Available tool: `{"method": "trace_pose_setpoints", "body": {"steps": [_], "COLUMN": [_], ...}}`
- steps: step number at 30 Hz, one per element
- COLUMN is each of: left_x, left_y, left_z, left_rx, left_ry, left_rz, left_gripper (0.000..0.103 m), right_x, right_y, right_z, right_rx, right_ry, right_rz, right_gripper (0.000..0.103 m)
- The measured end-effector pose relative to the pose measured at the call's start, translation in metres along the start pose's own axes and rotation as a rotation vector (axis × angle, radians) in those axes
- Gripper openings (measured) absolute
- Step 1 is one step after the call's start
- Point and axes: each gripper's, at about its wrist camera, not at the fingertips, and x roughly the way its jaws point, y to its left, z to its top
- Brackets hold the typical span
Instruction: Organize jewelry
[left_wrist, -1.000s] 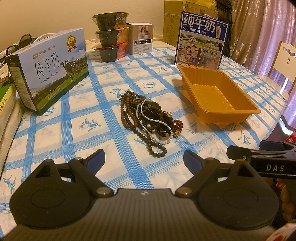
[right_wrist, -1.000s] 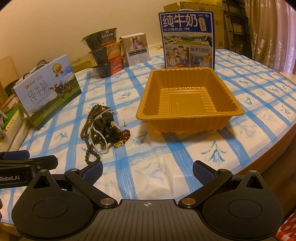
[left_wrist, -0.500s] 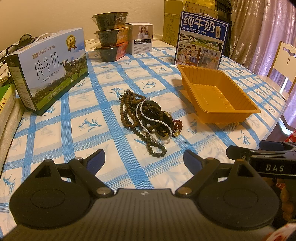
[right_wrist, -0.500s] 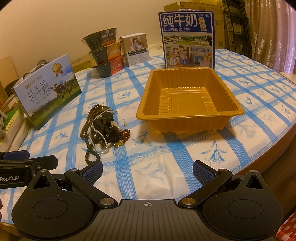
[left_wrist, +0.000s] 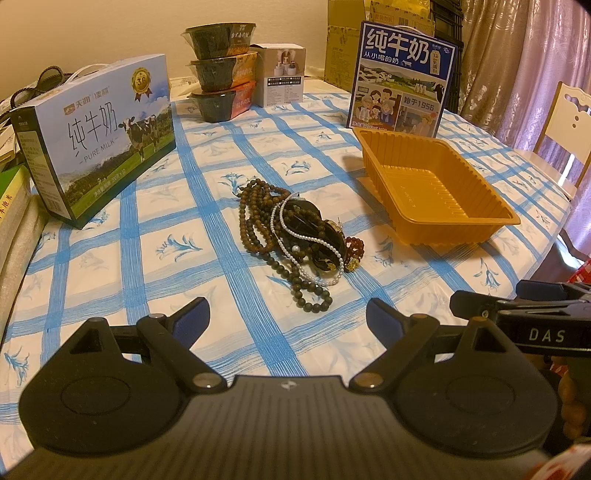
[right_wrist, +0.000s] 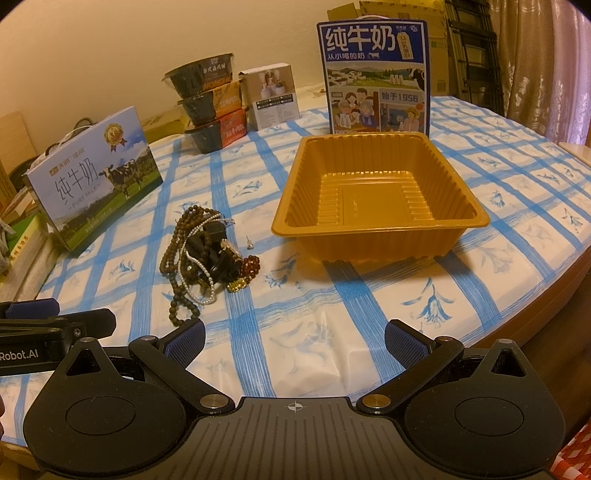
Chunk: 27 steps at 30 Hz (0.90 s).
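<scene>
**Tangled jewelry heap waiting beside an empty tray**

The jewelry pile (left_wrist: 295, 236) is lying on the blue-checked tablecloth (left_wrist: 207, 206), just to the left of the orange plastic tray (left_wrist: 436, 192) and clear of it. The tray is sitting empty, so by my judgement nothing has been sorted yet. Both grippers are hovering on the near side of the pile, well short of it: the left gripper (left_wrist: 288, 317) is standing wide open with nothing between its blue pads, and the right gripper (right_wrist: 293, 341) is likewise spread wide and carrying nothing.

The likeliest trouble is coming from the tangle itself. A strand of brown wooden beads (left_wrist: 255, 218), a white pearl strand (left_wrist: 314, 254), a dark glossy piece (left_wrist: 314, 229) and a red bead bracelet (left_wrist: 355, 246) are overlapping, so pinching one strand is probably going to drag others along or spill them short of the tray. A small pin-like item (right_wrist: 250, 243) is lying apart, between the pile and the tray, and could be knocked away or missed. The tray looks light and could be sliding if bumped.

The pile's long axis is running from the far left, away from the tray, toward the near edge of the table, with a loop of dark beads (left_wrist: 314, 299) trailing out at the near end, pointing toward the left gripper.
</scene>
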Motion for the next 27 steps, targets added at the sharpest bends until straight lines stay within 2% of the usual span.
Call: {"method": "trace_pose_setpoints", "body": {"steps": [13, 18, 23, 27], "left_x": [0.011, 0.022, 0.038, 0.052], "left_y": [-0.003, -0.003, -0.005, -0.007], "left_z": [-0.006, -0.004, 0.0, 0.004], "left_rx": [-0.004, 0.005, 0.015, 0.025], "left_ry": [0.009, 0.02, 0.019, 0.016], "left_rz": [-0.002, -0.005, 0.003, -0.001], "left_gripper": [0.091, 0.091, 0.091, 0.091], "right_x": [0.006, 0.008, 0.008, 0.013], "right_y": [-0.005, -0.02, -0.053, -0.068], "right_z": [-0.005, -0.004, -0.002, 0.004], "right_rx": [0.008, 0.035, 0.167, 0.141], "right_ry": [-0.017, -0.068, -0.165, -0.184], "right_rz": [-0.011, -0.041, -0.022, -0.073], "right_gripper": [0.103, 0.103, 0.103, 0.103]}}
